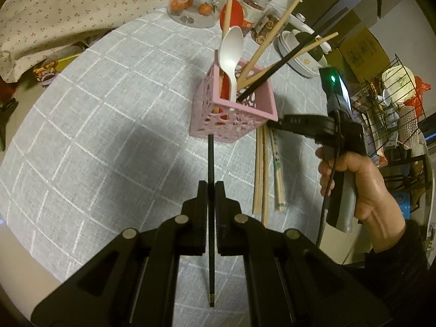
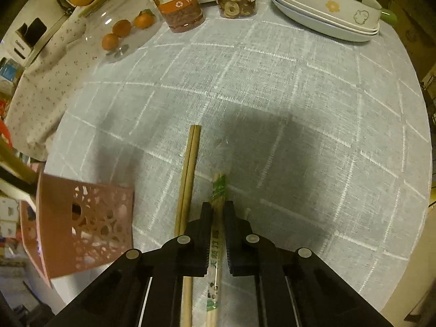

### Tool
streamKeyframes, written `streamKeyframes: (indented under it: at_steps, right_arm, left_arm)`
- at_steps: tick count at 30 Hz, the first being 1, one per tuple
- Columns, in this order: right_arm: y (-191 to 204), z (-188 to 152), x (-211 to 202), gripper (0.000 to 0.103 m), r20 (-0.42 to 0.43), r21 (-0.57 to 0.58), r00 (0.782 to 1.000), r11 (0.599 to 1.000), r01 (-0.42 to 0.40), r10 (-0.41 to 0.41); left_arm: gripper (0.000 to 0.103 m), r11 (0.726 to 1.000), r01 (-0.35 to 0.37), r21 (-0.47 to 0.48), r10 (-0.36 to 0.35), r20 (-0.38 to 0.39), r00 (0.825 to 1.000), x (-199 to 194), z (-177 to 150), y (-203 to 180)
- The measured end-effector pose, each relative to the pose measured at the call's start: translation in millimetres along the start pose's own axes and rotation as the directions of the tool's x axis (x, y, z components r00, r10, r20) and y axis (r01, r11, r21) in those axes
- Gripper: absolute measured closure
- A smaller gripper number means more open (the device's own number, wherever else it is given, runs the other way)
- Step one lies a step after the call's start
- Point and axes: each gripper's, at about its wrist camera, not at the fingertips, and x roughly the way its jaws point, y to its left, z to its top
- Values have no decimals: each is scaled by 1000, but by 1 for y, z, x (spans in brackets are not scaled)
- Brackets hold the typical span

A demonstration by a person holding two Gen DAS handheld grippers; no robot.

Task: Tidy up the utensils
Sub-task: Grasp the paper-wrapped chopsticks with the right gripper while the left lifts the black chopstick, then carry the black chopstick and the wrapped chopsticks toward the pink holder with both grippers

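Note:
A pink perforated utensil basket (image 1: 234, 114) stands on the grey checked tablecloth (image 1: 109, 109). It holds a white spoon (image 1: 231, 49), several wooden chopsticks and one black chopstick. My left gripper (image 1: 210, 188) is shut on a black chopstick (image 1: 210, 163) whose far tip reaches the basket's base. My right gripper (image 2: 218, 209) is shut on a paper-wrapped pair of chopsticks (image 2: 218, 190) lying on the cloth. A bare wooden pair (image 2: 190, 163) lies just left of it. The basket shows at the left of the right wrist view (image 2: 81, 223).
At the table's far side stand a glass jar with oranges (image 2: 122, 30), two food jars (image 2: 179, 2), and stacked white dishes (image 2: 327, 13). A floral cloth (image 1: 68, 8) hangs at the left. A wire rack (image 1: 387, 103) stands off the table at right.

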Motion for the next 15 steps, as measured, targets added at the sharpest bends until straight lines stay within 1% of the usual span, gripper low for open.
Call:
streamKeyframes:
  at_steps: [2, 4, 6, 12, 15]
  right_arm:
    - [-8, -3, -3, 96, -1, 37, 999, 999, -36, 36]
    - [-13, -5, -11, 98, 13, 40, 999, 998, -39, 38]
    - [-14, -8, -23, 98, 37, 19, 999, 999, -36, 36]
    - [-16, -24, -77, 98, 132, -44, 988, 996, -72, 77]
    - [-12, -34, -103, 98, 184, -86, 977, 992, -94, 108]
  left_arm:
    - [97, 1000, -5, -4, 5, 16, 1000, -2, 2, 0]
    - [97, 1000, -1, -8, 2, 30, 1000, -4, 3, 1]
    - [97, 1000, 7, -9, -7, 50, 999, -10, 4, -1]
    - [97, 999, 10, 31, -14, 129, 992, -30, 3, -17]
    - [97, 998, 12, 56, -21, 162, 987, -39, 0, -27]
